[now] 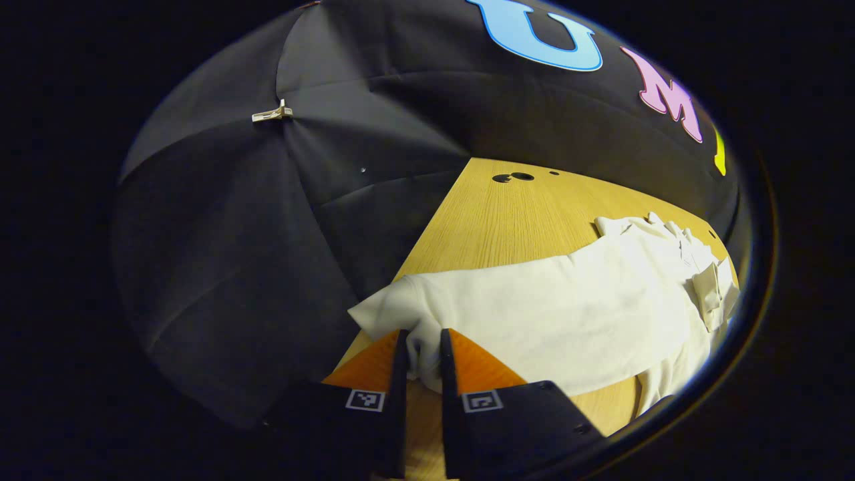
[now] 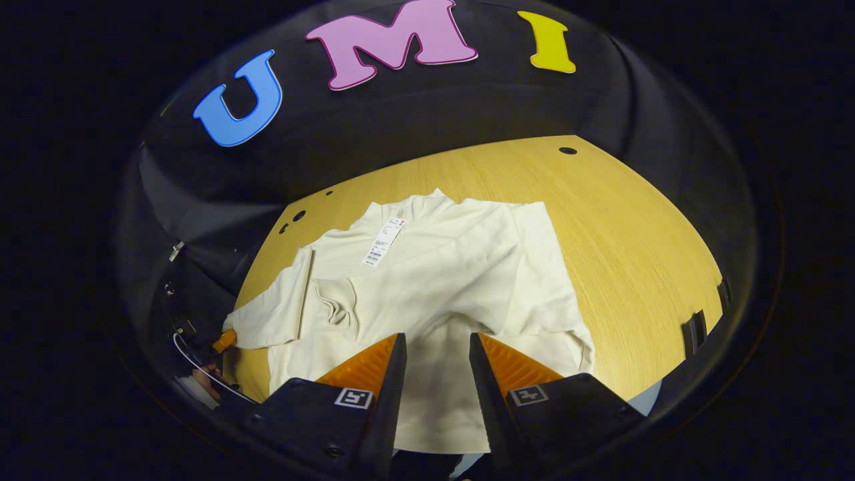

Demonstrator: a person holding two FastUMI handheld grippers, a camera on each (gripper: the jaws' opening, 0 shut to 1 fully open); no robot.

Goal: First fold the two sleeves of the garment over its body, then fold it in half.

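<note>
**One sleeve folded, the other in the left gripper's pinch**

The cream-white long-sleeved cotton garment (image 2: 427, 280) lies spread on the pale yellow wood-grain worktop (image 2: 634, 234), collar toward the worktop's far edge by the booth's black cloth wall and hem toward the near edge under the right gripper. A white paper tag (image 2: 384, 242) hangs at the collar.

In the right gripper view, the sleeve (image 2: 541, 280) on the side toward the worktop's right edge already lies folded in over the body, with its edge running down the chest. The other sleeve (image 2: 270, 314) is spread out toward the worktop's left edge, not yet over the body. As I judge it, the first sleeve fold is done, the second is just being taken up, and the fold in half remains.

The left gripper (image 1: 422, 364) has its fingers drawn close together, with a bunch of the sleeve's cuff cloth (image 1: 387, 310) between them. Both fingers appear to press on that cloth, so it holds the sleeve end, right at the worktop's left edge. In the right gripper view that same gripper shows small at the sleeve's tip, with part of a hand behind it.

The right gripper (image 2: 437, 364) stands with its fingers well apart, above the garment's lower body near the hem. Nothing lies between the fingers, and whether their tips touch the cloth I cannot tell.
</note>
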